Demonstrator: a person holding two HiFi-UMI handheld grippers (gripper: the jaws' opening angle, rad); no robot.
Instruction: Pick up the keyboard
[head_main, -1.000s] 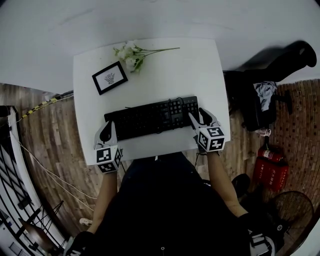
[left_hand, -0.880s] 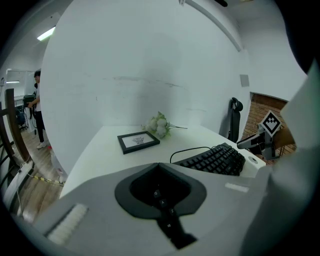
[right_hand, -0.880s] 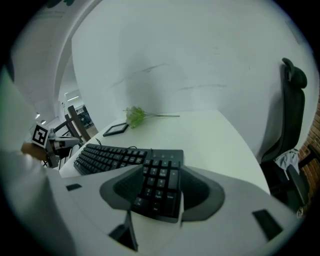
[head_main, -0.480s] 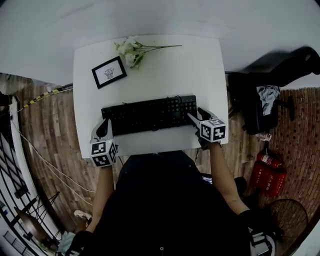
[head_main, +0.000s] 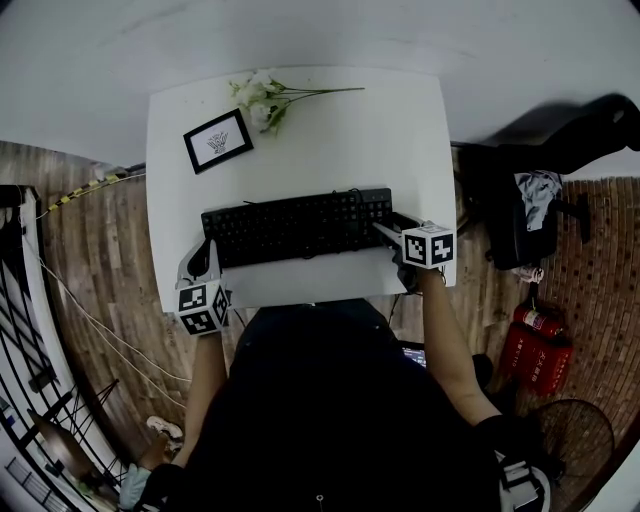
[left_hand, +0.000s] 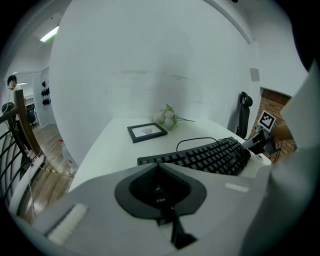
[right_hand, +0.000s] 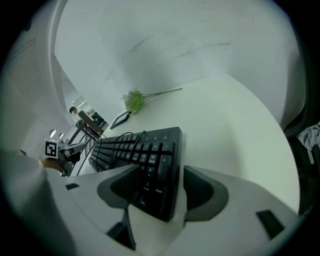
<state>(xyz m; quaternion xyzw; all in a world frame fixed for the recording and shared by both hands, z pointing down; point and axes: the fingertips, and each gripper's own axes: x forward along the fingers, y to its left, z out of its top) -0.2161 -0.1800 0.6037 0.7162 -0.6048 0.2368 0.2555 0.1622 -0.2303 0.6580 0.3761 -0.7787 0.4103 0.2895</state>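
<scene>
Keyboard (head_main: 295, 225) lies flat on the worktop (head_main: 330, 140), not yet lifted. The right gripper (head_main: 393, 224) has just been opening its jaws, which straddle the keyboard's right end without pinching it. The left gripper (head_main: 204, 252), jaws closed and empty, sits just beside the left end.

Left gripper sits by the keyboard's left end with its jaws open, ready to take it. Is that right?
Not quite. The left gripper is by the left end of the keyboard, but its jaws are shut, with nothing between them. The left gripper view shows this.
</scene>
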